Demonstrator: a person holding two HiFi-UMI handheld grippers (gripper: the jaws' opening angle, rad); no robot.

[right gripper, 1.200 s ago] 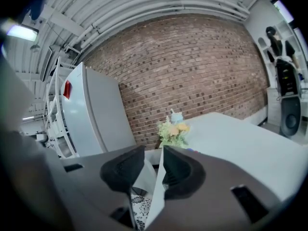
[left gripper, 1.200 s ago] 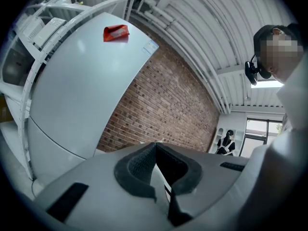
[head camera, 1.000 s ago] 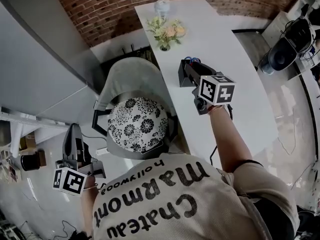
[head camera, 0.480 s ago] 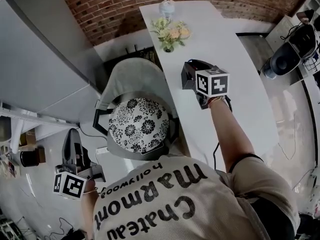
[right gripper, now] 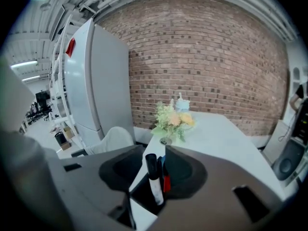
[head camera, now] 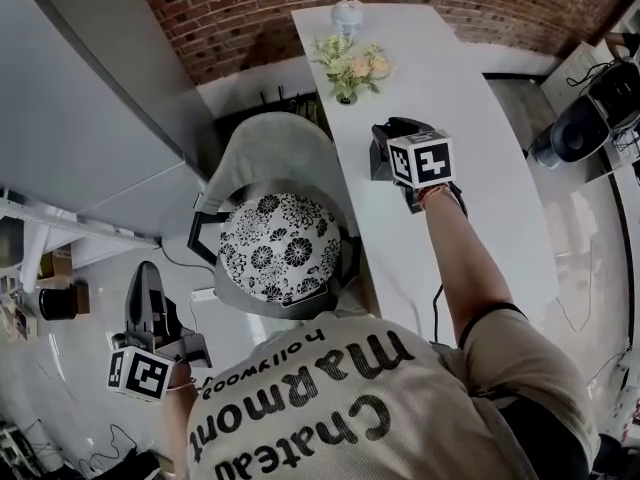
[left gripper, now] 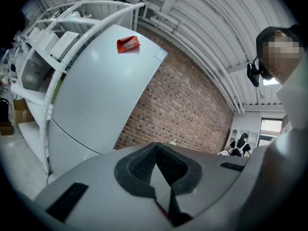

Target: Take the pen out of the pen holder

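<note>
A black pen holder [head camera: 380,156] stands on the white table [head camera: 500,218], near its left edge. My right gripper [head camera: 388,138] hovers right over it. In the right gripper view a white marker with a black cap [right gripper: 153,179] stands up from the holder [right gripper: 143,196] in the gap of the right gripper [right gripper: 156,155], with a red pen [right gripper: 166,183] beside it. The jaws have just been opening, and the pads do not press on the marker. My left gripper [head camera: 148,280] hangs low at the left over the floor, its pads meeting, with nothing in it [left gripper: 156,148].
A flower vase [head camera: 352,66] and a small bottle [head camera: 346,13] stand further up the table. A grey chair [head camera: 275,158] with a patterned cushion [head camera: 275,248] sits against the table's left side. A tall grey fridge [head camera: 90,118] is at the left, dark equipment [head camera: 580,128] at the right.
My right gripper has sunk a little toward the pen holder and rolled, so its marker cube now faces more squarely up. The left gripper has shifted slightly.
</note>
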